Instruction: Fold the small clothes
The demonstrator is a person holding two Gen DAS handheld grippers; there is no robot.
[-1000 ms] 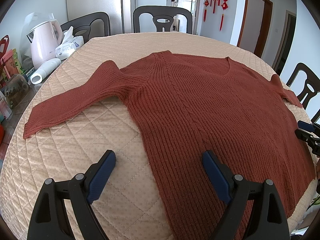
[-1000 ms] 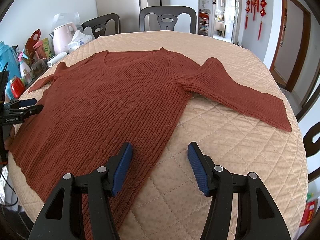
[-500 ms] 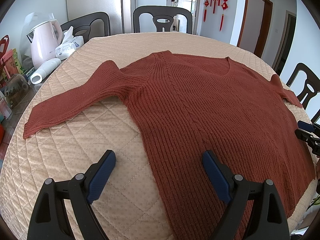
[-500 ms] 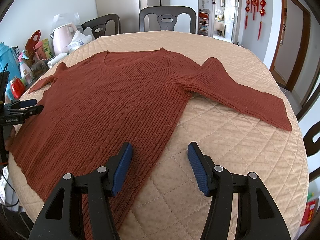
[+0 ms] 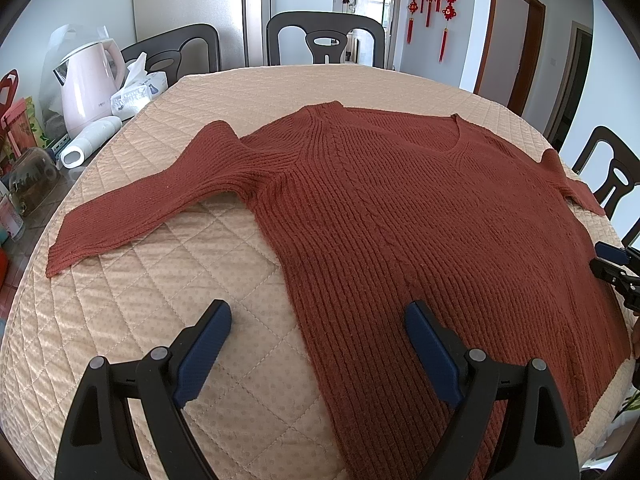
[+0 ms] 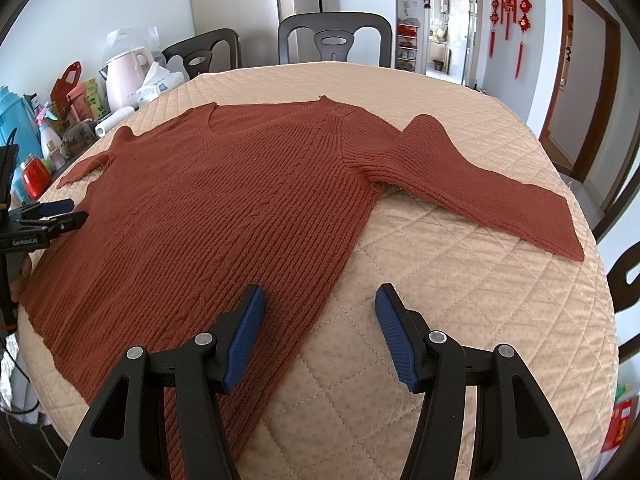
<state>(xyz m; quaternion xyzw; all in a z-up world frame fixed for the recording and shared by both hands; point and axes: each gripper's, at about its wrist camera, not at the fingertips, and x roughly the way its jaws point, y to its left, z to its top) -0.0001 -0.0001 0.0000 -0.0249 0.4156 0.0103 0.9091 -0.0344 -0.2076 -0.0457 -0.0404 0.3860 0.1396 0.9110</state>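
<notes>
A rust-red knit sweater (image 5: 400, 216) lies flat and spread out on the quilted beige tablecloth (image 5: 140, 300), both sleeves stretched sideways; it also shows in the right wrist view (image 6: 224, 216). My left gripper (image 5: 318, 320) is open and empty, hovering over the sweater's left side edge near the hem. My right gripper (image 6: 320, 306) is open and empty over the sweater's right side edge. The right gripper shows at the right edge of the left wrist view (image 5: 618, 268). The left gripper shows at the left edge of the right wrist view (image 6: 48, 216).
A pink kettle (image 5: 90, 84), a tissue pack (image 5: 138, 90), a white cylinder (image 5: 90, 144) and several bottles and jars (image 6: 36, 148) crowd the table's left side. Dark chairs (image 5: 326, 40) stand around the round table. An open doorway (image 6: 580, 92) is at the right.
</notes>
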